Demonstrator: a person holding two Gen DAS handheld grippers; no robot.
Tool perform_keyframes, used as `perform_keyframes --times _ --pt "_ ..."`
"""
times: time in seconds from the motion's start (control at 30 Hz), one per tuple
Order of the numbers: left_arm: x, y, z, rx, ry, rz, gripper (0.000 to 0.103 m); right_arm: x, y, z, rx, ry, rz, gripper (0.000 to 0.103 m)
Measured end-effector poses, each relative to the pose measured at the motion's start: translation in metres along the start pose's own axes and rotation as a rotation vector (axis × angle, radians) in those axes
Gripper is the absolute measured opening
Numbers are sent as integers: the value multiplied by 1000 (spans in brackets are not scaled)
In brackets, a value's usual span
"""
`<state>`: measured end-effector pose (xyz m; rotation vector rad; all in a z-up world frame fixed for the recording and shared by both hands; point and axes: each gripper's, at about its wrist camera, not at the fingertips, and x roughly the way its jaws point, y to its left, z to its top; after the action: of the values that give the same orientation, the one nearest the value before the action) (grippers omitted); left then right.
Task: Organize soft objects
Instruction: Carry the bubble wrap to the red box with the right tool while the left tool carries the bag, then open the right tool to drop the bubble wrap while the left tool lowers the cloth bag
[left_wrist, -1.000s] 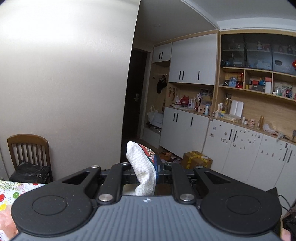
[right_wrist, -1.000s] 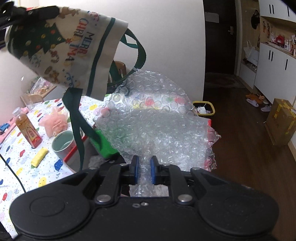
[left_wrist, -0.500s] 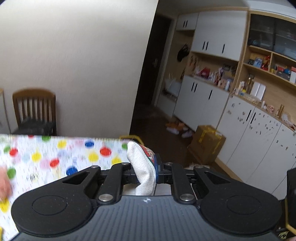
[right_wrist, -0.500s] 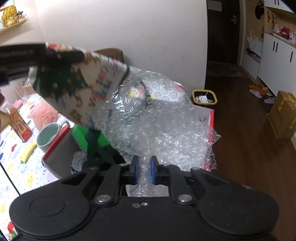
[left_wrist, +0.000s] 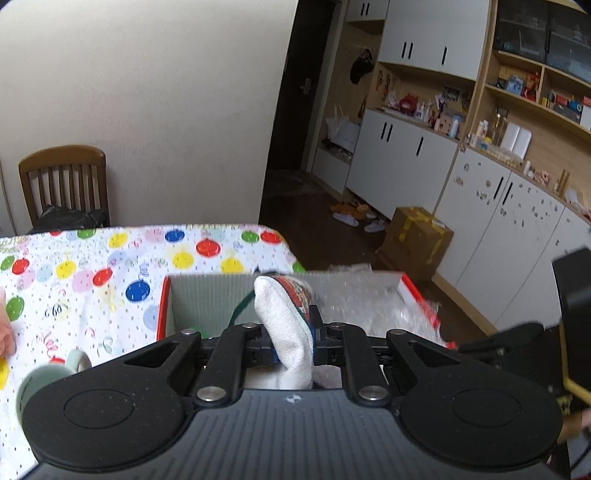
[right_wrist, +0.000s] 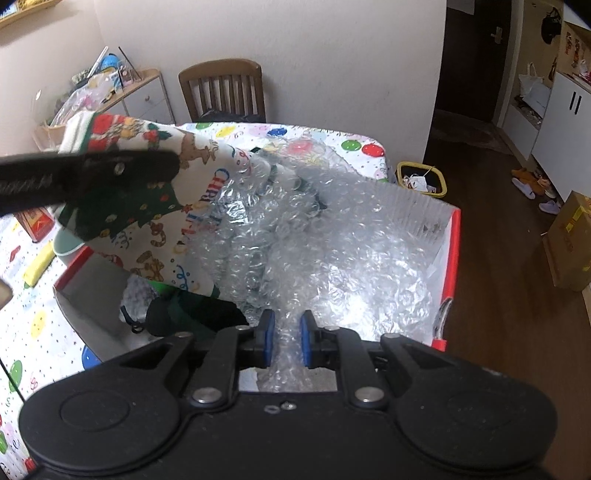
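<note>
Pinching bubble wrap (right_wrist: 332, 266), right tool (right_wrist: 284, 341)

I see a wooden chair (right_wrist: 223, 90) against the wall behind the table, a dark bag (left_wrist: 70, 218) on its seat. Tablecloth (left_wrist: 110, 266) has coloured dots. On it: green mug (left_wrist: 48, 376) near left edge, yellow block (right_wrist: 38, 264), orange bottle (right_wrist: 37, 221), partly hidden. Yellow bin (right_wrist: 423, 179) on the floor past the table. Cardboard carton (left_wrist: 417, 240) on the floor by white cabinets (left_wrist: 402, 158). Slippers (left_wrist: 354, 218) near the cabinet base. Open shelves (left_wrist: 535, 103) hold small clutter, too small to tell. Dark doorway (left_wrist: 291, 92) beside them.
</note>
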<state>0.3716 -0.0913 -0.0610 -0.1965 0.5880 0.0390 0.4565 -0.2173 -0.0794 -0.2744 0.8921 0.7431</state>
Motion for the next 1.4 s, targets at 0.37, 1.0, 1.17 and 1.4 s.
perform_keyframes --times 0.37,1.0,1.17,1.4 --pt "17 3 -28 -1 152 38 14 6 0 -6 -4 19 3 14" --pt "-3 4 -44 38 154 36 22 -11 5 -17 -20 -12 11 41" --pt "-9 6 -47 36 157 20 74 -18 7 -18 -11 -24 12 43" --pt "-25 4 -52 48 127 9 75 -30 10 -19 -8 -42 16 55"
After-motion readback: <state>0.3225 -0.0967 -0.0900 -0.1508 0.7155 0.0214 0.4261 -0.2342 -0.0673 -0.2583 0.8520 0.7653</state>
